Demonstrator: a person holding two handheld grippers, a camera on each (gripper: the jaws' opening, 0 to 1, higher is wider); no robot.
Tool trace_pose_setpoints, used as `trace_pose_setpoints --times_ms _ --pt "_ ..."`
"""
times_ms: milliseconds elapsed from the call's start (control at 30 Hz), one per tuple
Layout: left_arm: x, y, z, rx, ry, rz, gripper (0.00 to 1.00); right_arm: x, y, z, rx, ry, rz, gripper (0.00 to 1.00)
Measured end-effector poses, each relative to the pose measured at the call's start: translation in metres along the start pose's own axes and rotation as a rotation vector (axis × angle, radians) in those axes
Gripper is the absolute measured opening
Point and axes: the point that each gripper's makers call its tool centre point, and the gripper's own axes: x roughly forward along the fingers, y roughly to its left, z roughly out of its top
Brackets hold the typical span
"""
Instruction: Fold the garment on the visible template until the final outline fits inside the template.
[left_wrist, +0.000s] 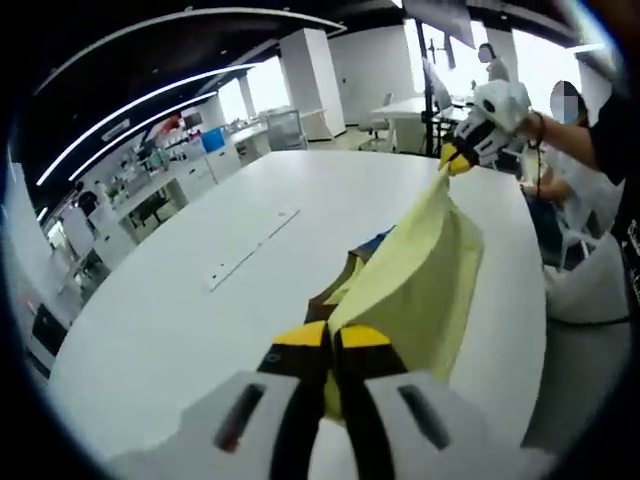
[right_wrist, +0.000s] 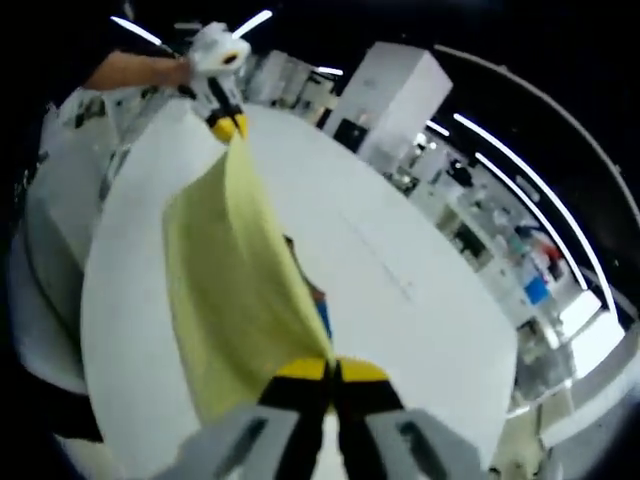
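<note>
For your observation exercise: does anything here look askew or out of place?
Yes. The yellow garment hangs stretched in the air between the left gripper and right gripper, rather than lying flat over the template on the white table.

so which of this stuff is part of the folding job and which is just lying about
Job:
- yellow garment, held up between both grippers
- left gripper, jaws shut on it
- right gripper, jaws shut on it
- dark template under the garment

Lying about:
- white table
- blue bin
- chair

Template (left_wrist: 352, 268) mostly hidden — behind the garment (left_wrist: 420, 270).
</note>
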Motion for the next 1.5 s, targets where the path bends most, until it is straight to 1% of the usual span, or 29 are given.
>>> trace_pose_setpoints --times_ms 100,167,333,400,433,500,600,667,700,767,900,967,1067,1133,1200,1267,1333,1433,1500 --pt "0.011 0.006 -0.002 -0.002 0.009 0.0 0.0 0.013 -0.003 -0.006 -0.009 0.03 -0.004 0.0" --pt "0.017 0.011 -0.004 -0.017 0.01 0.0 0.0 0.019 -0.005 -0.01 -0.007 0.049 0.0 0.0" --pt "0.034 0.025 -0.018 -0.034 0.045 0.001 0.0 0.037 -0.008 -0.015 0.001 0.061 0.013 0.0" --pt "0.042 0.031 -0.023 -0.046 0.045 0.001 0.0 0.044 -0.009 -0.02 -0.004 0.078 0.018 0.0" --pt "0.045 0.031 -0.024 -0.066 0.043 -0.002 0.0 0.046 -0.01 -0.022 -0.008 0.088 0.019 0.0" --pt "0.051 0.032 -0.029 -0.063 0.047 -0.003 0.0 0.054 -0.011 -0.026 -0.016 0.101 0.023 0.0" --pt "0.062 0.031 -0.038 -0.068 0.075 0.009 0.0 0.065 -0.01 -0.031 -0.012 0.115 0.033 0.0" --pt "0.07 0.036 -0.046 -0.069 0.087 0.01 0.0 0.072 -0.009 -0.034 -0.017 0.127 0.042 0.0" --pt "0.075 0.042 -0.052 -0.081 0.093 0.014 0.0 0.077 -0.009 -0.036 -0.025 0.132 0.047 0.0" --pt "0.082 0.047 -0.058 -0.1 0.095 0.015 0.0 0.085 -0.009 -0.04 -0.034 0.147 0.057 0.0" --pt "0.095 0.05 -0.072 -0.115 0.115 0.023 0.0 0.098 -0.01 -0.046 -0.023 0.152 0.072 0.0" --pt "0.1 0.05 -0.079 -0.116 0.135 0.018 0.0 0.102 -0.009 -0.047 -0.024 0.158 0.082 0.0" --pt "0.105 0.049 -0.083 -0.111 0.148 0.014 0.0 0.114 -0.007 -0.054 -0.019 0.17 0.1 0.0" --pt "0.109 0.052 -0.087 -0.118 0.152 0.015 0.0 0.12 -0.006 -0.059 -0.012 0.182 0.11 0.0" --pt "0.111 0.051 -0.088 -0.143 0.151 0.015 0.0 0.122 -0.005 -0.061 -0.023 0.188 0.112 0.0" --pt "0.116 0.058 -0.092 -0.163 0.153 0.021 0.0 0.124 -0.004 -0.063 -0.018 0.189 0.119 0.0" --pt "0.114 0.054 -0.092 -0.185 0.147 0.017 0.0 0.126 -0.005 -0.063 -0.016 0.19 0.121 0.0" --pt "0.118 0.057 -0.098 -0.195 0.159 0.012 0.0 0.13 -0.006 -0.065 0.001 0.184 0.123 0.0" --pt "0.121 0.057 -0.1 -0.186 0.169 0.013 0.0 0.131 -0.008 -0.065 0.02 0.179 0.117 0.01"
